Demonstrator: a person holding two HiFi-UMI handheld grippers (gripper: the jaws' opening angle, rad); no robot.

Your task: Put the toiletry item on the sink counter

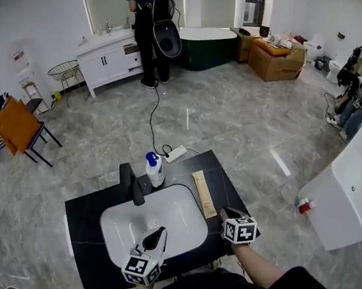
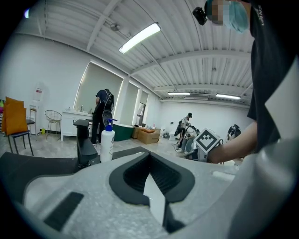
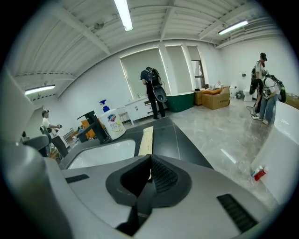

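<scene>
As the pump bottle stood on the surface, we judged placing done, with left gripper and right gripper jaws shut and empty, only backing away remaining.

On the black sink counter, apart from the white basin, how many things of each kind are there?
Black faucet: 1
White pump bottle: 1
Long pale flat item: 1
Total: 3
</scene>
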